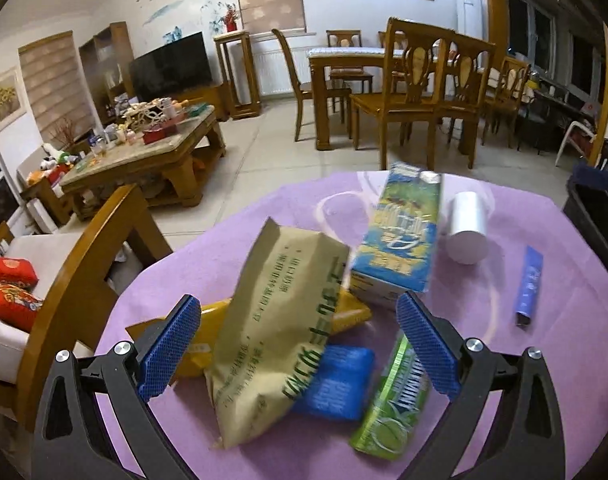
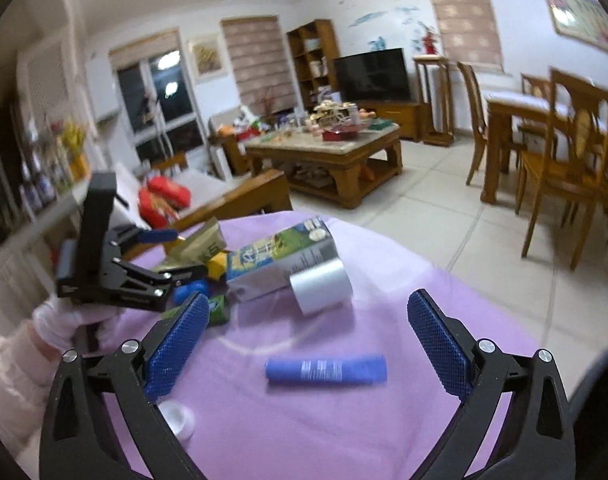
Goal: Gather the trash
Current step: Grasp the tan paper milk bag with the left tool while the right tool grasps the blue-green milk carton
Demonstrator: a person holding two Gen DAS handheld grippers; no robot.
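Observation:
Trash lies on a round table with a purple cloth. My left gripper is open, its pads either side of a tan paper bag. Under and beside the bag lie a yellow packet, a blue packet and a green packet. A blue-green carton and a white cup on its side lie beyond. My right gripper is open above a blue tube; the tube also shows in the left wrist view. A small white cap lies by its left finger.
A wooden chair back stands at the table's left edge, with a sofa and red cushions behind. A dark bin stands at the right. A coffee table, dining table and chairs stand across the tiled floor.

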